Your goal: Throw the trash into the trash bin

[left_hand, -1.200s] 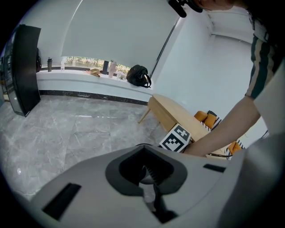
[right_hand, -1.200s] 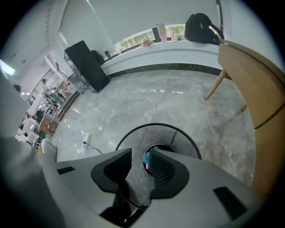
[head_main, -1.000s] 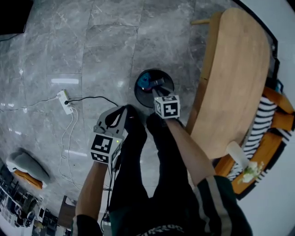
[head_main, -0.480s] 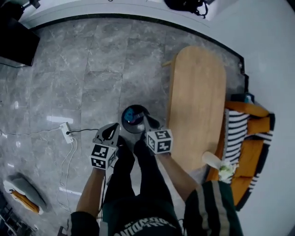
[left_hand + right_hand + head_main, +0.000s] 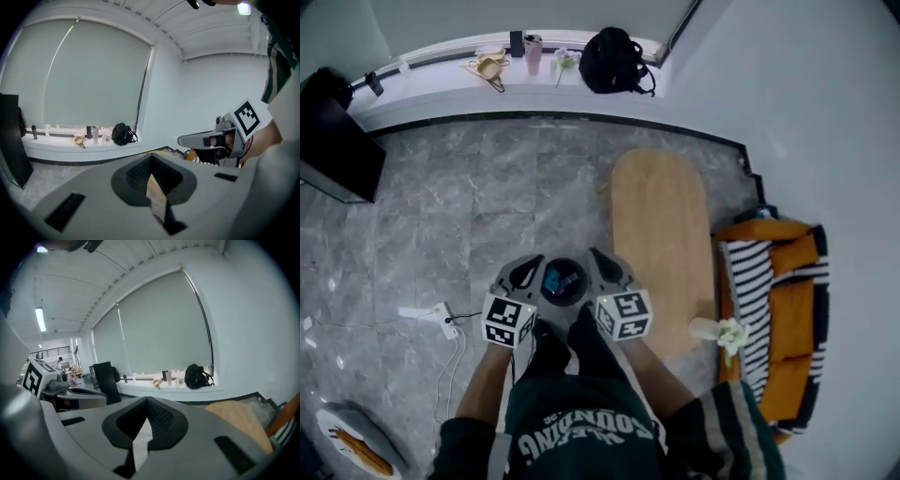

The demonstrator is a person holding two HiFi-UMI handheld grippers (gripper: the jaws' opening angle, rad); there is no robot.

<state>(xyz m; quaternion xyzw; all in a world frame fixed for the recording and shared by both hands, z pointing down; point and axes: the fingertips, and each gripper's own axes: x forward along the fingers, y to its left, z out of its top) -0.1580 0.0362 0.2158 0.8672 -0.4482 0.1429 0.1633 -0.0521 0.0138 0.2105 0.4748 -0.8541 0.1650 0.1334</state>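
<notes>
The trash bin [image 5: 563,281] is a dark round tub on the floor with something blue inside. In the head view it shows between my two raised grippers, far below them. My left gripper [image 5: 525,272] is at the bin's left and my right gripper [image 5: 605,267] at its right. Both point ahead across the room, a little downward. In the left gripper view the left gripper [image 5: 152,176] has its jaws together with nothing between them, and the right gripper [image 5: 187,139] shows beside it. In the right gripper view the right gripper [image 5: 145,416] is also shut and empty.
A long oval wooden table [image 5: 661,234] stands right of the bin, with an orange sofa and striped cushion [image 5: 778,309] beyond it. A power strip with cable [image 5: 441,319] lies on the floor at left. A black backpack [image 5: 617,61] sits on the window ledge; a black panel [image 5: 333,141] stands far left.
Both grippers have risen from just above the bin to chest height. The head view has lifted, so the bin looks smaller and the window ledge has come into sight.
</notes>
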